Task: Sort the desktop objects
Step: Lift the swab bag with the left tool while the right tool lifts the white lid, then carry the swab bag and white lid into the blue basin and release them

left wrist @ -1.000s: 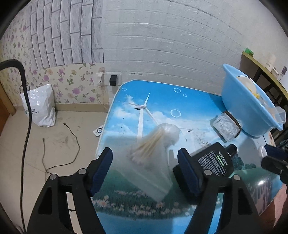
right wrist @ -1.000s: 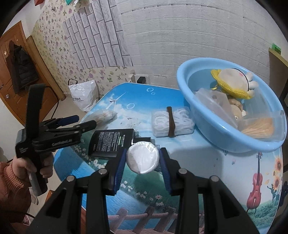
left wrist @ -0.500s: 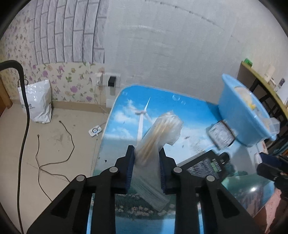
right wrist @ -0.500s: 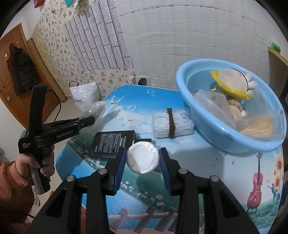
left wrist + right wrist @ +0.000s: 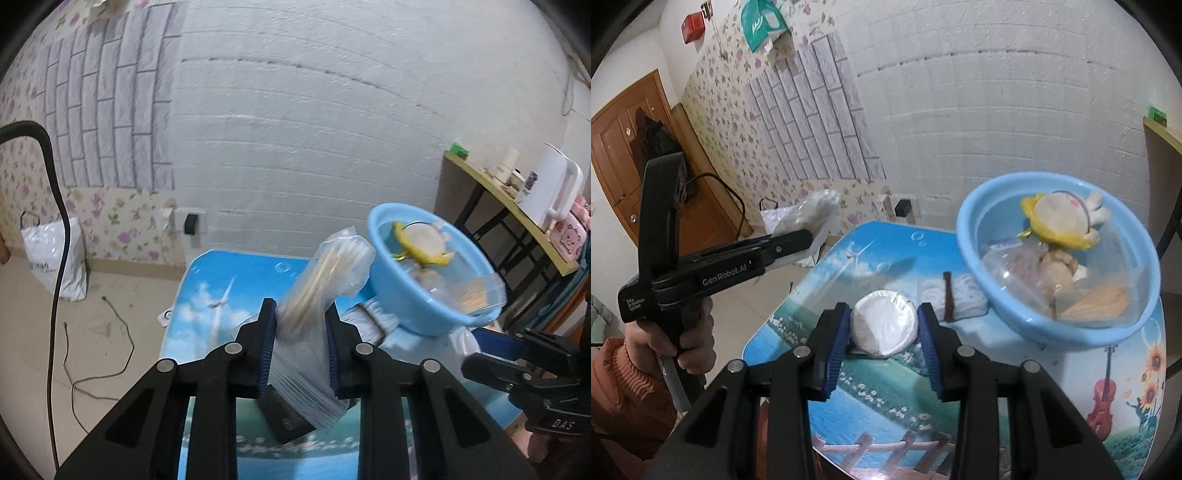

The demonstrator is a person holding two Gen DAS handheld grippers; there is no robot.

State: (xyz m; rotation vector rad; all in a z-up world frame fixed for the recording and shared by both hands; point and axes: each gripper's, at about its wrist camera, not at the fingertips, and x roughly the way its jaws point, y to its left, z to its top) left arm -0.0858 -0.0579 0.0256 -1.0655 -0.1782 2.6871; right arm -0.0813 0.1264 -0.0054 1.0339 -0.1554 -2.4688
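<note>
While both claws are held above the picture-printed table (image 5: 1027, 373), each is clamped on something. The left claw (image 5: 301, 345) is closed on a clear zip bag of thin wooden sticks (image 5: 325, 280), whose upper end leans toward the blue basin (image 5: 413, 306); the bag is clear of the table. A black box (image 5: 284, 413) is seen below the bag, though whether it lies flat on the table cannot be told through the blur. The right claw (image 5: 884, 332) is gripped on a round white lidded container (image 5: 884, 325), pinched at its two sides by the blue pads (image 5: 836, 343). A banded pack of white pieces (image 5: 955, 299) lies on the table just beside the basin's near wall. Inside the basin a yellow-and-white plush toy (image 5: 1062, 218), a brown plush (image 5: 1058, 267) and clear bags are piled. In the right wrist view, the left claw is seen gripped by a hand (image 5: 685, 339) in an orange-red knitted sleeve (image 5: 624, 384).
</note>
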